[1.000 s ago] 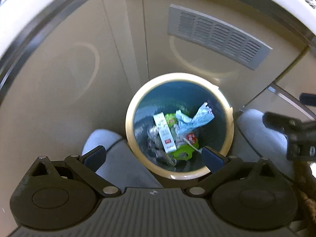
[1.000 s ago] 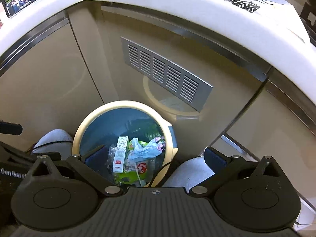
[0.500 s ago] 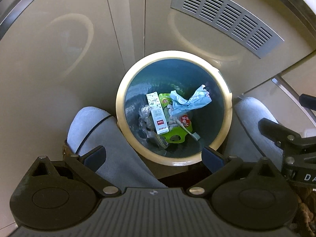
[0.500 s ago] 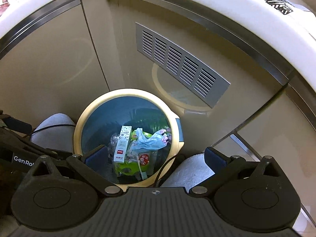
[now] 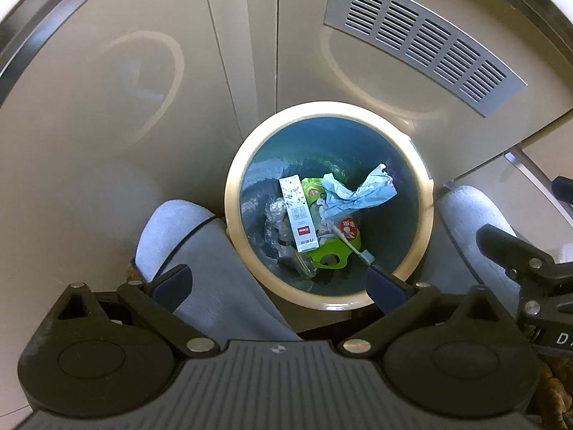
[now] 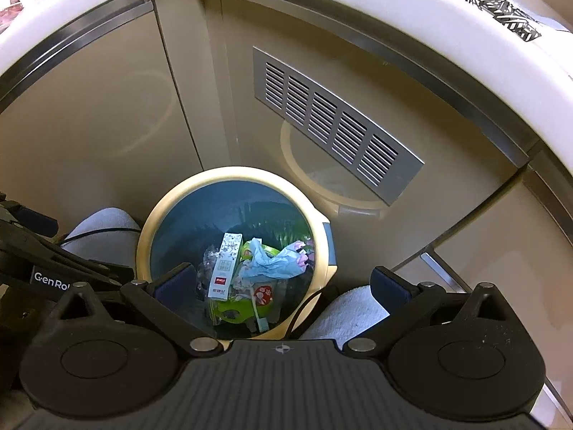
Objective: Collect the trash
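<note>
A round trash bin with a cream rim (image 5: pixel 236 165) (image 6: pixel 157 211) and blue inside stands on the floor against a beige cabinet. Inside lie a white carton (image 5: pixel 299 215) (image 6: pixel 225 267), a green wrapper (image 5: pixel 331 256) (image 6: pixel 232 313), crumpled light-blue paper (image 5: pixel 358 193) (image 6: pixel 275 261) and clear plastic (image 5: pixel 274 222). My left gripper (image 5: pixel 277 285) is open and empty, above the bin's near rim. My right gripper (image 6: pixel 281 285) is open and empty, above the bin's near right side.
The person's grey-slippered feet (image 5: pixel 168 229) (image 5: pixel 472 211) flank the bin. A metal vent grille (image 5: pixel 422 36) (image 6: pixel 333 122) sits in the cabinet panel behind. A white countertop edge (image 6: pixel 394 3) runs above. The other gripper's black body shows at the view edges (image 5: pixel 530 272) (image 6: pixel 39 261).
Both grippers have shifted over the bin; in the left view the bin has moved up and away from the fingers. The trash inside has not moved. Both jaws stay open.
</note>
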A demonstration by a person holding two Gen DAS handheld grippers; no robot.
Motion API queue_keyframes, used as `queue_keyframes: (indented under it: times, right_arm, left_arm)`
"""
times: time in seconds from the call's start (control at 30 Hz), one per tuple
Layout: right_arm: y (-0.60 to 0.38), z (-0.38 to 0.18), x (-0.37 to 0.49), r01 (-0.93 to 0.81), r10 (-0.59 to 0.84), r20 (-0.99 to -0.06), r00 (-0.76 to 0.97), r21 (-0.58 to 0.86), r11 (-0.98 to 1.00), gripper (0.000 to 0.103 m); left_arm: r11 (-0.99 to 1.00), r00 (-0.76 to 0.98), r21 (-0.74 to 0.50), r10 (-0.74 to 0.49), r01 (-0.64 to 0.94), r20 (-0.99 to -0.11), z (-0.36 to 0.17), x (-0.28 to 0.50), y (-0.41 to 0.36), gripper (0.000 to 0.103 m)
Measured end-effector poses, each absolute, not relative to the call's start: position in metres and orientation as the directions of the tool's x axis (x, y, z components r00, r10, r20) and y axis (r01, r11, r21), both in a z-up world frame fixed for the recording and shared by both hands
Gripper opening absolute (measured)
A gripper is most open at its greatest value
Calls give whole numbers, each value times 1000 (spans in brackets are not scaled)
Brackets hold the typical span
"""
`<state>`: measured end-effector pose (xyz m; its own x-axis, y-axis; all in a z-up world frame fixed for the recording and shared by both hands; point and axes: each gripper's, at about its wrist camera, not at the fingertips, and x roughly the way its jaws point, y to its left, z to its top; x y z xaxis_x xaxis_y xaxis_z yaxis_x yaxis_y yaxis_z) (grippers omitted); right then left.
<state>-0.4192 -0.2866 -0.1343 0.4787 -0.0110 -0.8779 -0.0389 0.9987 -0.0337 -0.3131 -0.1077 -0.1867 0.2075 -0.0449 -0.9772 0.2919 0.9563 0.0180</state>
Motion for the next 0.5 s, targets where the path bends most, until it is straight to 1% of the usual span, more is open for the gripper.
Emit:
queue_keyframes:
  times: [0.2, 0.5]
  right_arm:
    - [-287, -130, -423, -40, -5, -872, 489, -27, 999, 103]
    - [-290, -129, -423, -33, 3, -871, 492, -16, 999, 103]
  left_arm:
    - [952, 233, 46, -27, 303, -972, -180, -315, -109, 103]
    - [950, 242, 54, -24, 308, -970, -178, -316, -106, 103]
